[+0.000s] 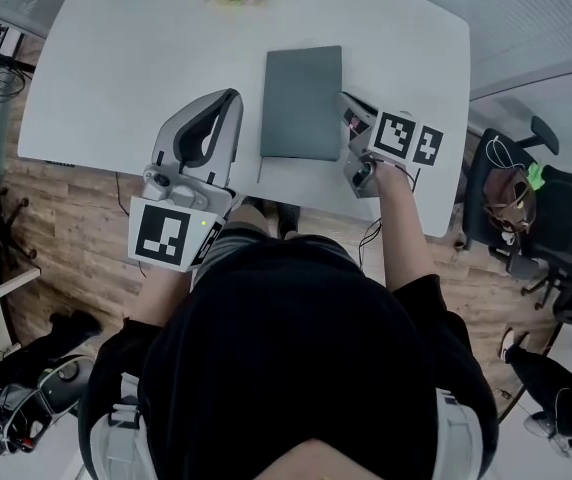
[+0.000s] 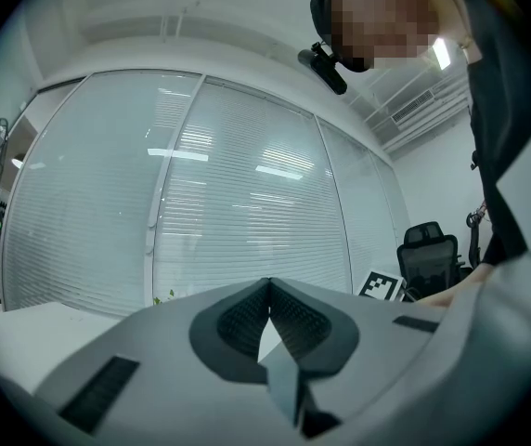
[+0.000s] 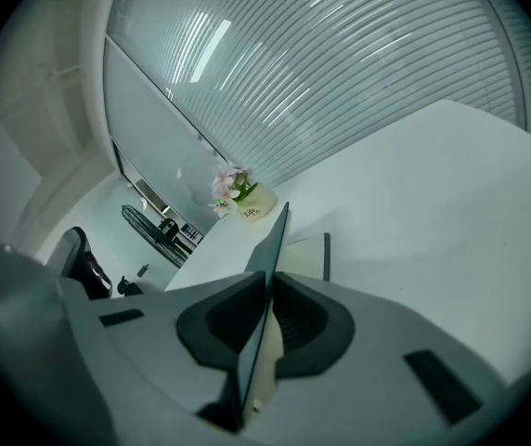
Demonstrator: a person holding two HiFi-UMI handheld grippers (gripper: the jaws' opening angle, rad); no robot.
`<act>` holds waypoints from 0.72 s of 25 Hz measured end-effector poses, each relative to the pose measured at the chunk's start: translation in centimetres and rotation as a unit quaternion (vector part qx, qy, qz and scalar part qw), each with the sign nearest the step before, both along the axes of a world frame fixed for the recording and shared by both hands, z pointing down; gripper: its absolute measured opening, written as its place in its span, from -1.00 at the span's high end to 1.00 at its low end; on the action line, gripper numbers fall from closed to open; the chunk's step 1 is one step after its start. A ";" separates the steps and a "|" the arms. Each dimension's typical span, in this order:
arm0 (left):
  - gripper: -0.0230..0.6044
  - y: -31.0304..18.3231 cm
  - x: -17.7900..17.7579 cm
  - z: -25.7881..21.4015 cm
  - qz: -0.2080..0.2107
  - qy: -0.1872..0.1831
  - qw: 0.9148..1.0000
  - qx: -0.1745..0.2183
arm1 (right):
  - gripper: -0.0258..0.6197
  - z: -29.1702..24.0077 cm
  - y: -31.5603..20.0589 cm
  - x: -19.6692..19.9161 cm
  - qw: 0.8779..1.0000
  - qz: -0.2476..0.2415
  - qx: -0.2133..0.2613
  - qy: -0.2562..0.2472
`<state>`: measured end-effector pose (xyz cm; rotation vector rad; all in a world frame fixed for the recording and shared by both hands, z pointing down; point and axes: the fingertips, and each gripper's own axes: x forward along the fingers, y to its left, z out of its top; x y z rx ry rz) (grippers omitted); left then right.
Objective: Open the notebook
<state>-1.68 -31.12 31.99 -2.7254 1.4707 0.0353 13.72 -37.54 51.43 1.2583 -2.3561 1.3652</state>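
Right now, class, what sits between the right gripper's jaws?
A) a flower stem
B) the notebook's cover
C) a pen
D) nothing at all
B: in the right gripper view, the right gripper has its pads closed on the thin dark notebook's cover, which is seen edge-on.

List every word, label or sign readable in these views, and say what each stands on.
"Life": on the label of the flower pot, in the right gripper view; anything else on it is too small to read.
The square markers: black-and-white patterns only, no letters.
The notebook: no print visible on its cover.
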 end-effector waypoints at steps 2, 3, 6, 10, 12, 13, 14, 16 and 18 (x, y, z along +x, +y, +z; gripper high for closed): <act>0.89 -0.1 0.0 0.0 0.001 -0.001 1.000 0.002 | 0.82 -0.7 -0.1 -0.3 1.000 0.003 0.008 0.002; 0.89 -0.2 -0.1 -0.1 0.002 -0.001 1.000 0.003 | 0.82 -1.0 -0.2 -0.4 1.000 0.005 0.013 0.005; 0.89 -0.5 -0.6 -0.3 0.010 0.002 1.000 0.004 | 0.82 -2.1 0.0 -1.0 1.000 0.014 0.023 0.004; 0.89 -1.1 -1.4 -0.7 0.032 0.008 0.999 0.008 | 0.82 -3.3 0.0 -1.8 0.999 0.036 0.032 0.005; 0.89 -1.2 -1.7 -0.8 0.048 0.006 0.999 0.009 | 0.82 -3.7 0.1 -2.0 0.998 0.049 0.036 0.015; 0.89 -1.2 -1.9 -0.9 0.054 0.004 0.998 0.010 | 0.82 -3.9 0.2 -2.1 0.998 0.055 0.038 0.016; 0.89 -1.3 -2.1 -1.0 0.060 0.003 0.998 0.010 | 0.82 -4.2 0.2 -2.1 0.997 0.061 0.040 0.017; 0.89 -1.3 -2.7 -1.1 0.069 0.002 0.998 0.010 | 0.82 -4.9 0.3 -2.3 0.996 0.071 0.044 0.019; 0.89 -1.5 -3.4 -1.3 0.077 0.003 0.997 0.011 | 0.82 -5.6 0.3 -2.9 0.995 0.080 0.049 0.018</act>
